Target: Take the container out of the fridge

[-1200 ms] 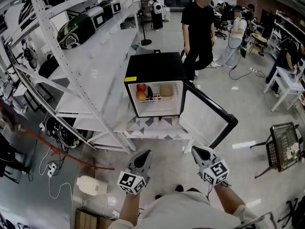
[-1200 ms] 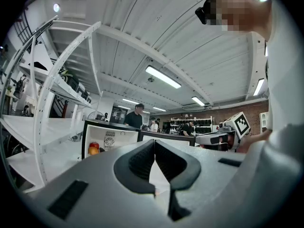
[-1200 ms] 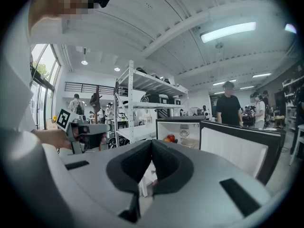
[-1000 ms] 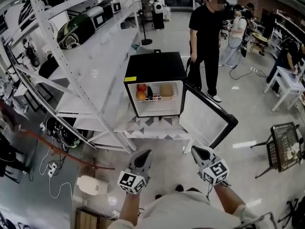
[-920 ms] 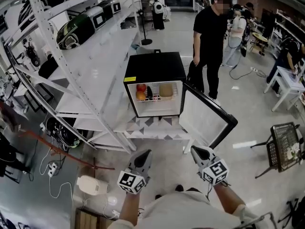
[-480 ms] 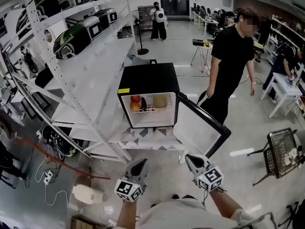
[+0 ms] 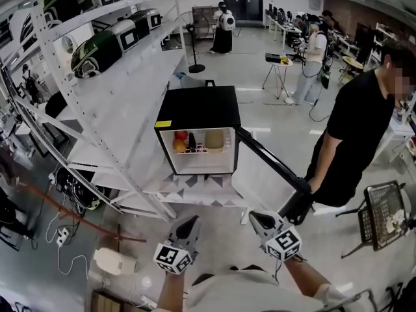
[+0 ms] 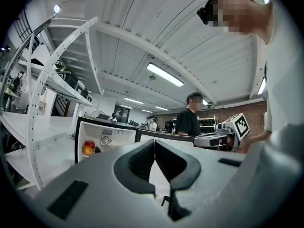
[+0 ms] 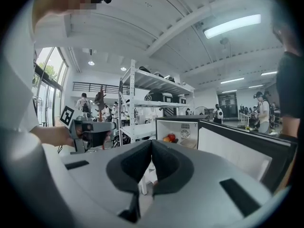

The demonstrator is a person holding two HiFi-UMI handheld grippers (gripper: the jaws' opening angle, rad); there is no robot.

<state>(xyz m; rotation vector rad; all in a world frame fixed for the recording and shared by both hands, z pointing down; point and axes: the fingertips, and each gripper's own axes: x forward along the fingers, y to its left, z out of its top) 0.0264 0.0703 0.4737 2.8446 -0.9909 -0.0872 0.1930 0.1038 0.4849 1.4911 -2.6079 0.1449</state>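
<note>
Bystander (image 7: 357,135) reached fridge (image 7: 198,106); L gripper (image 7: 192,220), R gripper (image 7: 253,216) shut.

fridge (image 7: 197,106) on table (image 7: 195,191) | container (image 7: 214,140) inside, right of fruit (image 7: 179,145) | shelving (image 7: 130,83) left

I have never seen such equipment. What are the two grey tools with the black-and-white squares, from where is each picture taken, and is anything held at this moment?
There is no robot here. A person holds a tool in each hand: the left gripper and the right gripper. Each has two jaws and a cube with square markers.

The head view comes from a camera on the person's head, looking steeply down. The two gripper views come from cameras that ride on the grippers and look along their jaws. Both pairs of jaws are closed and hold nothing.

Ahead, a small black fridge stands on a low white stand, with its door open. Inside are fruit and a beige container. A bystander in black stands near the door.
</note>
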